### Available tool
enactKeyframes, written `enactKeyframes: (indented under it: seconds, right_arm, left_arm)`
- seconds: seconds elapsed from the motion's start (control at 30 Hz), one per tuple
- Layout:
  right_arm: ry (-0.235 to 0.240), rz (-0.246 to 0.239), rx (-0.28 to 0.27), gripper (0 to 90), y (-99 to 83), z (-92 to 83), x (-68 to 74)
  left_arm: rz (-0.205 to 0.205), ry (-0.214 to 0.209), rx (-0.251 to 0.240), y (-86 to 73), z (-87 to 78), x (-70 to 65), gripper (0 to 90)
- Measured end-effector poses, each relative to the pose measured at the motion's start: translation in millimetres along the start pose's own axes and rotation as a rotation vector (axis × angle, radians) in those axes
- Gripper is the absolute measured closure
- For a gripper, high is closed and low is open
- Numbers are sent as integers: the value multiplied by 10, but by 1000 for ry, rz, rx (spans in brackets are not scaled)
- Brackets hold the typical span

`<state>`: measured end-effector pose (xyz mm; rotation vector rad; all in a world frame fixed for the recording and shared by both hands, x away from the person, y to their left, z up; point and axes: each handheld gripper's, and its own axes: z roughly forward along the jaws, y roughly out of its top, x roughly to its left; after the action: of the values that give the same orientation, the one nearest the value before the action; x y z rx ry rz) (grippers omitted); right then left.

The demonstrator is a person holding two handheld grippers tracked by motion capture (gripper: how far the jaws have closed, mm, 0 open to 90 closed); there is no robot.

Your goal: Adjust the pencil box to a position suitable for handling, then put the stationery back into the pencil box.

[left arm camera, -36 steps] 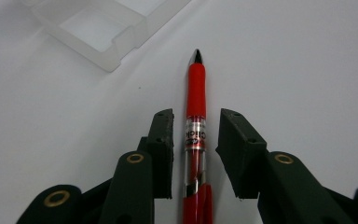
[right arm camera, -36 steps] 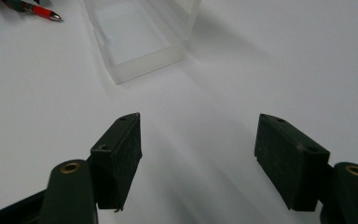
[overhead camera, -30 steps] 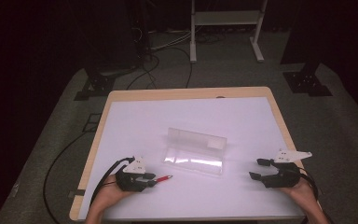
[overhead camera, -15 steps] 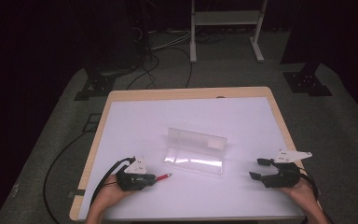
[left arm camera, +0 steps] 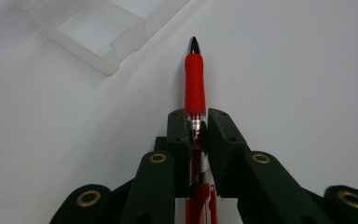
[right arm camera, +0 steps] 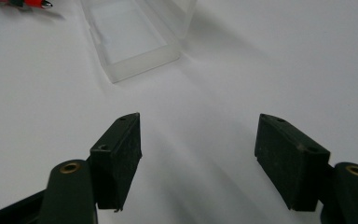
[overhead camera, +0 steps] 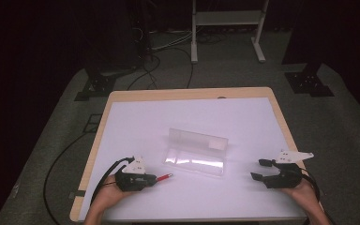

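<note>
Red plastic was between the jaws of your left gripper [left arm camera: 196, 128]: they had just been closing and now pinched the pen [left arm camera: 195, 79] at its clear barrel, right behind the red rubber sleeve, with the metal tip pointing away toward twelve o'clock in the left gripper view. In the high view the pen [overhead camera: 164, 177] lay low over the white table [overhead camera: 243, 112] at about seven o'clock, its tip toward the clear plastic case [overhead camera: 198, 152], which stood open near the middle, just beside the tip but apart from it. Your right gripper [overhead camera: 261, 169] waited at about four o'clock with its jaws spread wide and nothing between them. I judge the pen to be light and stiff, but round and smooth, so it could roll or swing in the pads. The hold near the rubber sleeve seemed good, because the sleeve gives more friction than the bare barrel.
</note>
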<state>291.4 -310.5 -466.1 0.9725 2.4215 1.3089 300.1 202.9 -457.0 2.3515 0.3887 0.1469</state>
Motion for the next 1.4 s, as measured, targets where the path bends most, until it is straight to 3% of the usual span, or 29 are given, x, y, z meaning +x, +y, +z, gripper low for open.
enactKeyframes:
  seconds: [0.73,1.4]
  right_arm:
    - [7,13,14,298,-8,43,-40]
    - [5,10,17,297,-7,46,-44]
  left_arm:
    - [55,-41,-33,337,-120,54,792]
    - [137,-78,-11,758,-118,111,792]
